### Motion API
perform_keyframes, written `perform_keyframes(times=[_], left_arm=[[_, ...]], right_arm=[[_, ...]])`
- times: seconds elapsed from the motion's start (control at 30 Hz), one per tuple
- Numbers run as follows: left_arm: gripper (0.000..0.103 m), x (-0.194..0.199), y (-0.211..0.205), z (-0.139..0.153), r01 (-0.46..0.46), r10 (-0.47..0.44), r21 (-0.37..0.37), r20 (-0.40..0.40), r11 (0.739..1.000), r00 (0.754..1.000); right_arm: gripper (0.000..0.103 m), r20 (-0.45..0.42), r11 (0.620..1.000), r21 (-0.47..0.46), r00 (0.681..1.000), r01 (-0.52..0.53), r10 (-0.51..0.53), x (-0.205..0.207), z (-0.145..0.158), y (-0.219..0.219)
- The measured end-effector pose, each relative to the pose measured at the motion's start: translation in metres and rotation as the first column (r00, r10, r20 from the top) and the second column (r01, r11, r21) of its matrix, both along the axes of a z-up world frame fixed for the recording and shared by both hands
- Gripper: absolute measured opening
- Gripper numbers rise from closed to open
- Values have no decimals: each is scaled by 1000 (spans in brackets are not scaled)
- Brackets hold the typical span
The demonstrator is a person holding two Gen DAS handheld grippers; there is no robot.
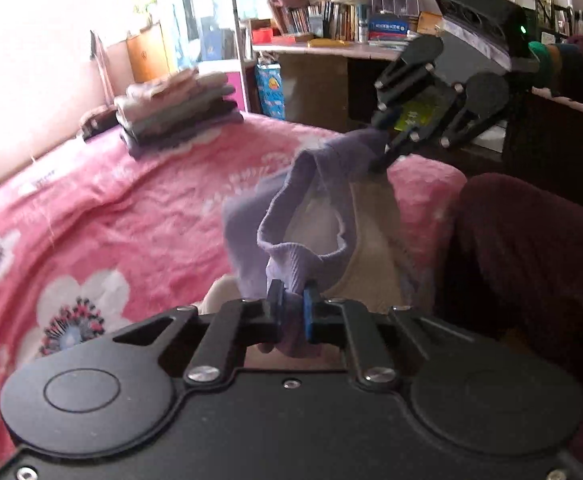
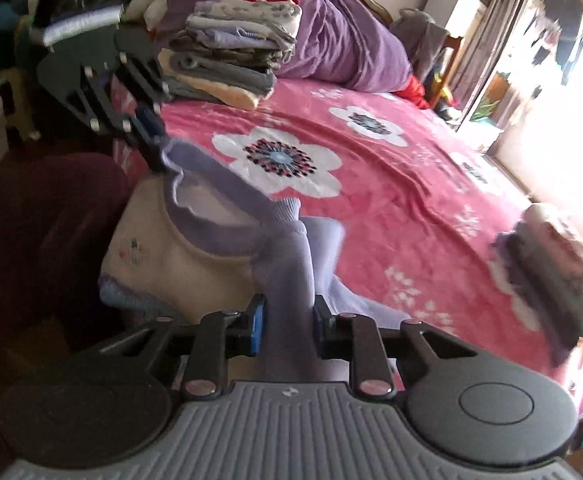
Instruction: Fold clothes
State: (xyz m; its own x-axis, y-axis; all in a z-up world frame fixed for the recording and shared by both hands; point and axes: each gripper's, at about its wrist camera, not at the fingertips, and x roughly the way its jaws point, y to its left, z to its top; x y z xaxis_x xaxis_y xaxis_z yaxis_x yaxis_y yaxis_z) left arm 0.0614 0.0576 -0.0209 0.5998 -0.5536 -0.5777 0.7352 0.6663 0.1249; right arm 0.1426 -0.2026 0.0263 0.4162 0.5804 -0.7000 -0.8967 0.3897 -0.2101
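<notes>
Both grippers, left gripper (image 1: 291, 300) and right gripper (image 2: 287, 316), clamped on lilac-trimmed top (image 2: 227, 232) above pink blanket (image 2: 371, 208) (neckline bunched); uneven pull risks skewed fold.

Left gripper (image 1: 291, 300) and right gripper (image 1: 377, 162) both pinch a lilac-trimmed cream top (image 1: 311, 216) above the pink floral blanket's (image 1: 131, 216) edge.

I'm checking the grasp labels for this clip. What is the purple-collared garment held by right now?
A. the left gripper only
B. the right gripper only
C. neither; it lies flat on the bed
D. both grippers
D: the left gripper and the right gripper each pinch purple fabric of the garment.
</notes>
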Motion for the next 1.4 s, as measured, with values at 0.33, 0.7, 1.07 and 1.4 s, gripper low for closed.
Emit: perform_keyframes(times=[0.33,0.7,1.07,1.4], left_arm=[[5,-57,-14,60,1,-23,102,206,995,978],[5,-97,-44,28,104,-254,421,319,901,913],[5,-75,-10,48,8,-101,277,324,961,941],[5,-53,14,208,-51,-26,120,563,991,826]], right_arm=[[0,172,1000,10,985,6,-8,-54,21,-11],[79,262,992,-70,958,-105,120,-69,22,5],[1,217,986,-126,967,-112,137,-27,34,7],[1,464,985,-136,872,-103,156,-36,193,-10]])
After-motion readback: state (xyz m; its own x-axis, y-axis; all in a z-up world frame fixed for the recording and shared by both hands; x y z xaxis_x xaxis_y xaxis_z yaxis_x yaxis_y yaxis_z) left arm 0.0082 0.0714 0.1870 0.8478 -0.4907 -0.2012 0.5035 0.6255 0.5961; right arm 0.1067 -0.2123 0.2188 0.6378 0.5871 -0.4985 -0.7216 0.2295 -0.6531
